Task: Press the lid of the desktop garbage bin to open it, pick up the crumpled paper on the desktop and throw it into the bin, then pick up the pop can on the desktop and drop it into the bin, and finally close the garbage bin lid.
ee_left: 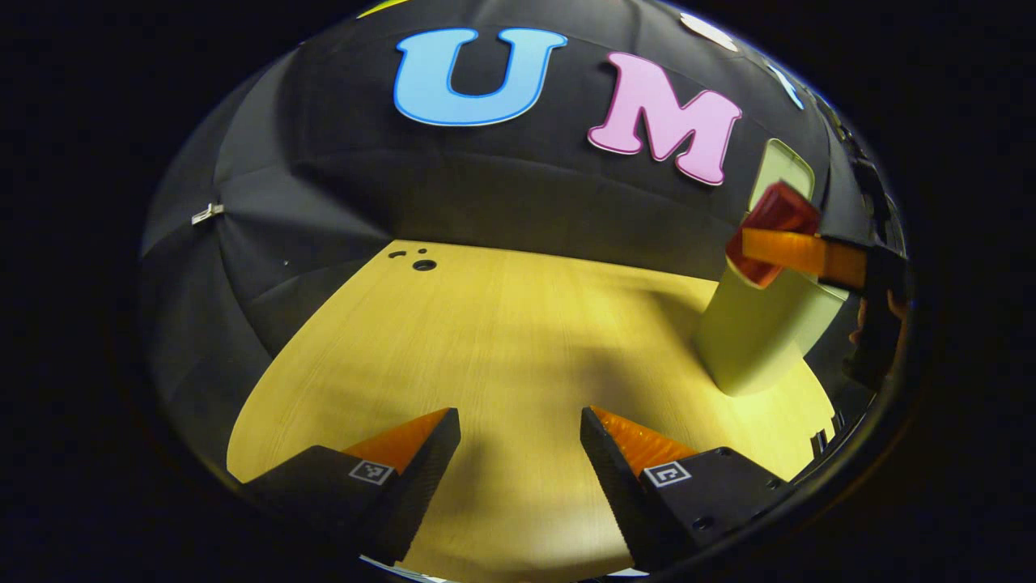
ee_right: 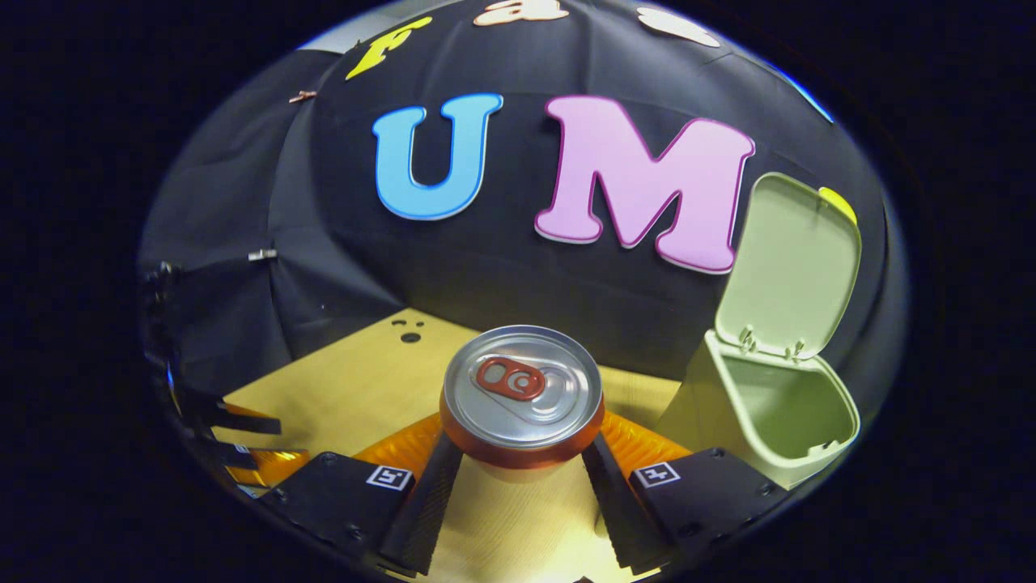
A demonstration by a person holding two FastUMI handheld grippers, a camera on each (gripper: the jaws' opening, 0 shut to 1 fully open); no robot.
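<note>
My right gripper [ee_right: 522, 449] is shut on the pop can [ee_right: 522, 397], a red can with a silver top and red tab, standing upright between both fingers. The pale green garbage bin [ee_right: 769, 421] stands just ahead to the right, its lid [ee_right: 797, 267] swung up and open. In the left gripper view the can [ee_left: 773, 231] hangs in the air at about the height of the rim of the bin [ee_left: 749, 340], held by the right gripper's fingers [ee_left: 797, 253]. My left gripper [ee_left: 520, 425] is open low over the wooden table [ee_left: 486, 340], with nothing between its fingers.
A few small holes [ee_left: 423, 265] mark the table's far left corner. Black cloth walls close in the table at the back and left. The left gripper [ee_right: 243, 441] shows at the far left of the right gripper view.
</note>
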